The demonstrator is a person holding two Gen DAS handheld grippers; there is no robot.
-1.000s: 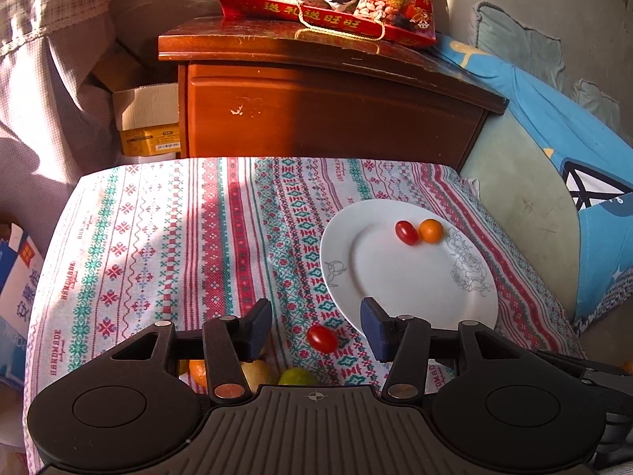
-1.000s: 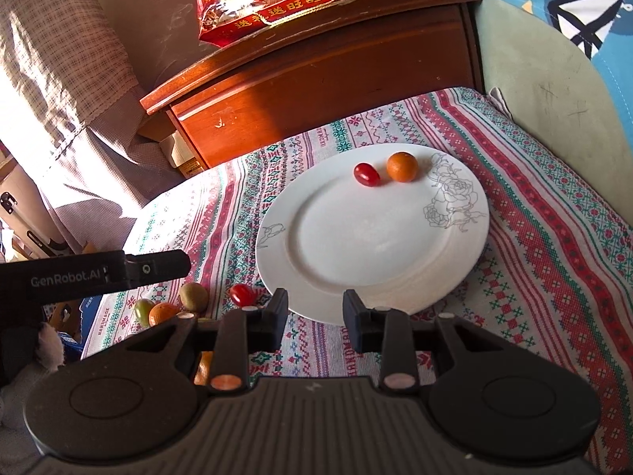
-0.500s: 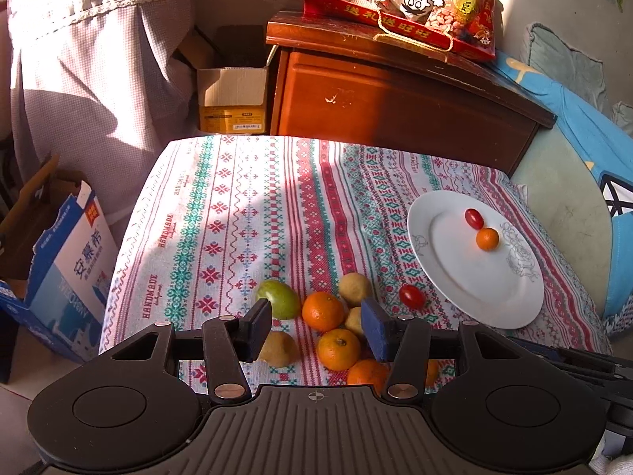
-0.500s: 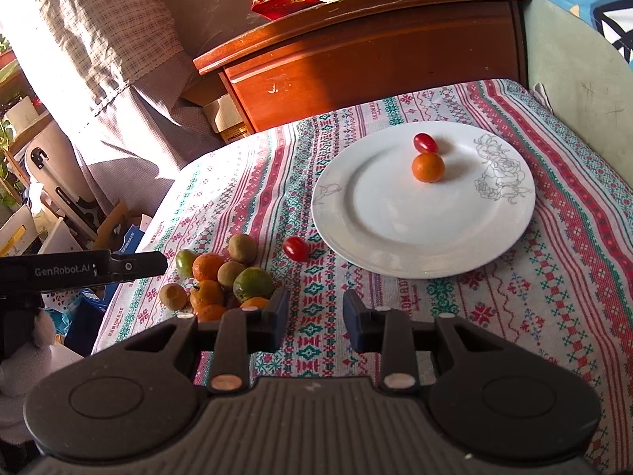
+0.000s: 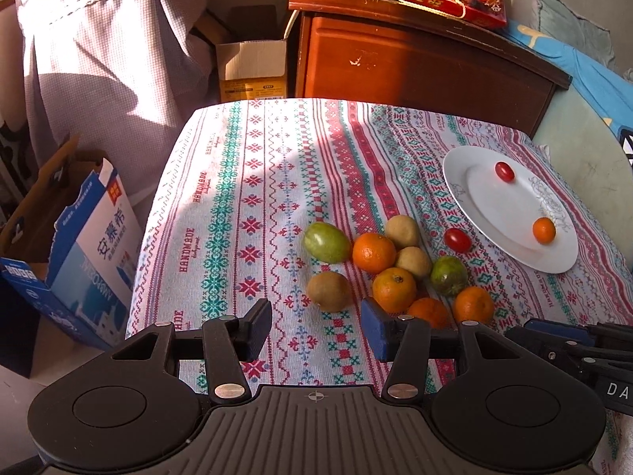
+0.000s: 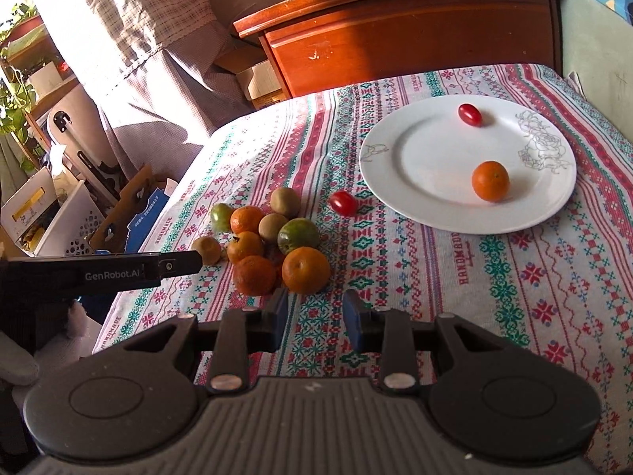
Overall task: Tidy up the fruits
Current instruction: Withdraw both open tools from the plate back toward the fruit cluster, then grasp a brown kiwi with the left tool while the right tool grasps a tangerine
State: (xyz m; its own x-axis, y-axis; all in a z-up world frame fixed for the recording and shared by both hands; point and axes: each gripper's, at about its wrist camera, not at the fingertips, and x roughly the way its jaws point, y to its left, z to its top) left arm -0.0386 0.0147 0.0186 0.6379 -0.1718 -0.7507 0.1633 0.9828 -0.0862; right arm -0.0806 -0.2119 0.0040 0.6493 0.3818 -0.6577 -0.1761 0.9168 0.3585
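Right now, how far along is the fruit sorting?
Done: one cherry tomato and one mandarin sit on the white plate. In hand: nothing; the left tool and the right tool are both open and empty. Left: the fruit pile and a second cherry tomato on the tablecloth.

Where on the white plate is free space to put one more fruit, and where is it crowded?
The white round plate is bare across its middle and left part, between the red cherry tomato and the small orange. The fruit pile on the patterned cloth is crowded.
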